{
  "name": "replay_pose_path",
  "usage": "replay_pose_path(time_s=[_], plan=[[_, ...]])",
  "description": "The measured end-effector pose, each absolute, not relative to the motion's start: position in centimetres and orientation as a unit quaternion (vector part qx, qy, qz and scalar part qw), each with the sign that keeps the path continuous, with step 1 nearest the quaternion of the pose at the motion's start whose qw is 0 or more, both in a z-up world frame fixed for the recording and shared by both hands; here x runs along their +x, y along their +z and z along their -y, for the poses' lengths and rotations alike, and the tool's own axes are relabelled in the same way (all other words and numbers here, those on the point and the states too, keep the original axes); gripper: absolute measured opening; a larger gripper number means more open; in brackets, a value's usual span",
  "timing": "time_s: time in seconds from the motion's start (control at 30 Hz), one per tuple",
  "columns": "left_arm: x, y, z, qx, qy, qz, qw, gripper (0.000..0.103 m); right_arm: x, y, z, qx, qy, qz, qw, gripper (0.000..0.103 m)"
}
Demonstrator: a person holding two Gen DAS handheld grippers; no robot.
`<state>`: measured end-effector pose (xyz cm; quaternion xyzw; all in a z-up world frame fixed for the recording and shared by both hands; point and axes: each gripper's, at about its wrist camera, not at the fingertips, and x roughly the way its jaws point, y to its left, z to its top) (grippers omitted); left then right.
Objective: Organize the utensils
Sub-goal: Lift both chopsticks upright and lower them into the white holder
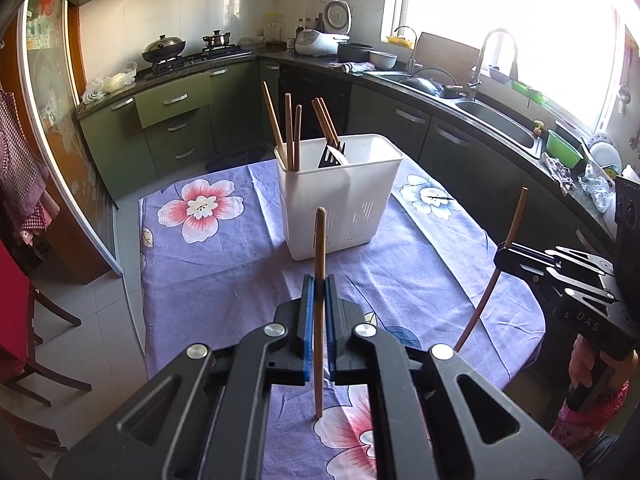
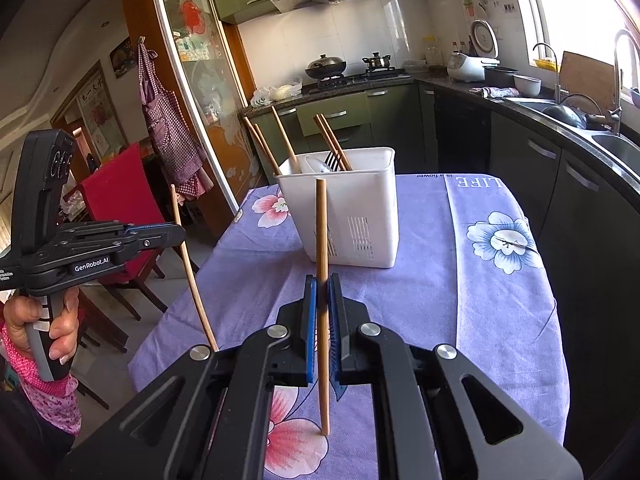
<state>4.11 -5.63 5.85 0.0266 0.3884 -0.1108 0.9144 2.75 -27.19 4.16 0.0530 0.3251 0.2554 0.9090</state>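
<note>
Upright wooden chopsticks; white caddy holding more.

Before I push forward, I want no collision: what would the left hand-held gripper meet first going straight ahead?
Most likely the white utensil caddy on the table: it stands straight ahead of the left hand-held gripper, which holds a chopstick upright. Depth is unclear, but nothing shows between.

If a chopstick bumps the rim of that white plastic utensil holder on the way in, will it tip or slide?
The white plastic utensil holder looks light, tall and narrow, so a rim bump might tilt it. The purple floral tablecloth probably resists sliding. The wooden chopsticks inside lean left, perhaps shifting weight that way.
</note>
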Motion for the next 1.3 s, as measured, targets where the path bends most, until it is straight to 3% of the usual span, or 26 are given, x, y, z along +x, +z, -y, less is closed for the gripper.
replay_pose_path(time_s=[0.53,1.3], plan=[[5.4,7.7,6.7,0.024,-0.129,-0.373,0.919,0.005,3.9,6.9,26.6,0.039,0.264,-0.303,0.915,0.007],[11.7,21.9,9.3,0.014,-0.126,-0.256,0.958,0.005,12.7,22.1,26.7,0.033,0.234,-0.199,0.951,0.007]])
